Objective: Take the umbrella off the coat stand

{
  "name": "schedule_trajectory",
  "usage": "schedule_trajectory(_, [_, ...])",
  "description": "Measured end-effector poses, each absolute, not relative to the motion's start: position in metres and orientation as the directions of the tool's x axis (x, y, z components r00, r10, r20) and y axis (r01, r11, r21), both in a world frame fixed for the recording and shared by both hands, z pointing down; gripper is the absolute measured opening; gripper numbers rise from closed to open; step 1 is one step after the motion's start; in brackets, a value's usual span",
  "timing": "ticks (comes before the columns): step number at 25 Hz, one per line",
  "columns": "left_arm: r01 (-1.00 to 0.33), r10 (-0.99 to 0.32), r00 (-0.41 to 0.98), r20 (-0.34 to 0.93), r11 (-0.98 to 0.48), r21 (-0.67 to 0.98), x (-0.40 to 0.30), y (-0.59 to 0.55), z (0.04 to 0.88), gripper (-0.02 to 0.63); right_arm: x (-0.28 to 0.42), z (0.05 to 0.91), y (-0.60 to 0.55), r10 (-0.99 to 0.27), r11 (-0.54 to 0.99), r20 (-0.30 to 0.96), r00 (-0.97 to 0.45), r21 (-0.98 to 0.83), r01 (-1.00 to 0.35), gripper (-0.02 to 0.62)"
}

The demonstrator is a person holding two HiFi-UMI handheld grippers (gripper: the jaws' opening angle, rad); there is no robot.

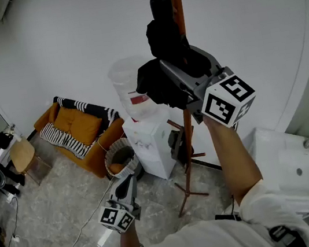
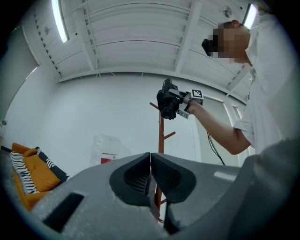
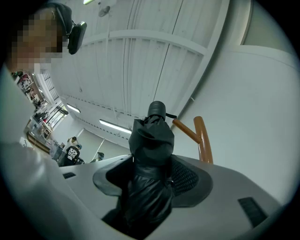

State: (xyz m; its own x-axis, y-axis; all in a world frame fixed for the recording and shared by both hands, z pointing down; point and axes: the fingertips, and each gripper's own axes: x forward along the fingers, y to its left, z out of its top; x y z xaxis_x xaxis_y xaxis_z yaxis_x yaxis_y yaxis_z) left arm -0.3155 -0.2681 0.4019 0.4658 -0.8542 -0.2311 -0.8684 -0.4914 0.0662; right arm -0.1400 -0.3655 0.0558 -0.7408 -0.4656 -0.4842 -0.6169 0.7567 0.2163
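Observation:
A folded black umbrella (image 1: 165, 42) stands up near the top of the brown wooden coat stand (image 1: 188, 138). My right gripper (image 1: 178, 81) is raised high and shut on it; in the right gripper view the umbrella (image 3: 149, 173) fills the gap between the jaws, with the stand's top peg (image 3: 199, 136) just behind. My left gripper (image 1: 126, 184) hangs low by my side, jaws together and nothing in them. From the left gripper view I see the coat stand (image 2: 161, 136) and the right gripper (image 2: 171, 104) far off, past the left gripper (image 2: 150, 180).
A water dispenser (image 1: 144, 133) stands left of the stand's foot, with a wicker bin (image 1: 119, 158) and an orange sofa (image 1: 80, 132) beyond. A white sink (image 1: 294, 170) is at the right. A stool (image 1: 22, 157) and gear line the left wall.

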Motion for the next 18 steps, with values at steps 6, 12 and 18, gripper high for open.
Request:
schedule_trajectory(6, [-0.861,-0.846,0.483,-0.224,-0.506,0.055,-0.312,-0.266,0.407,0.017,-0.146,0.061,-0.349,-0.417,0.790,-0.470,-0.778,0.237,-0.566,0.256])
schedule_trajectory(12, [-0.860,-0.846,0.486,-0.221,-0.508,0.055,-0.309,-0.264,0.403,0.017,-0.142,0.077,-0.336,-0.405,0.806,-0.462,-0.789,0.227,-0.547,0.256])
schedule_trajectory(18, [-0.867,-0.851,0.473,-0.229,-0.495,0.051,-0.309,-0.265,0.391,0.017,-0.134,0.105,-0.328,-0.415,0.816,-0.434,-0.799,0.212,-0.538,0.256])
